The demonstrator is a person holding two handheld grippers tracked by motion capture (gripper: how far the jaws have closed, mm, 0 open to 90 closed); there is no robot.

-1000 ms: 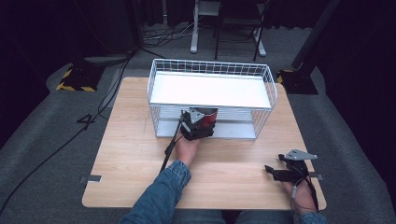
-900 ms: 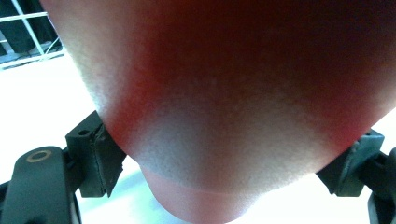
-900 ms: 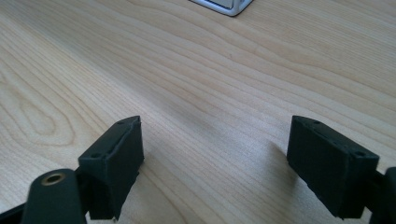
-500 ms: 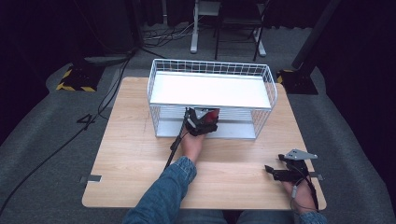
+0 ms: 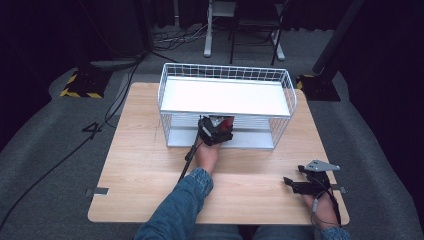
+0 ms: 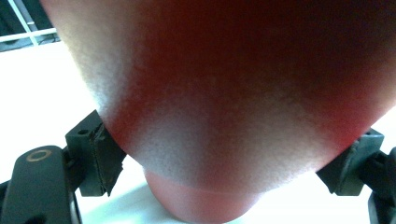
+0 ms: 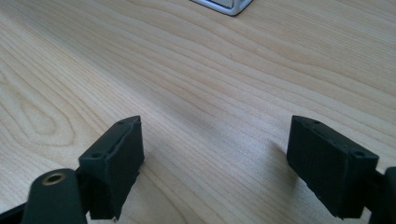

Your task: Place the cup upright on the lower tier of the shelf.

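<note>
1. The left tool (image 5: 216, 131) is clamped on a red rounded object (image 6: 233, 107); its pads press that object's two flanks and the jaws stand apart by the object's width
2. The object sits at the front opening of the white wire rack (image 5: 227, 75), at the lower shelf level, with the upper shelf above it
3. The lower shelf lies straight ahead of and under the held object, so I judge the coming move a short push forward and down
4. The right tool (image 5: 300, 186) rests on the counter (image 5: 140, 150) with jaws wide apart and empty, well clear of the rack, so the left hand is nearer
</note>
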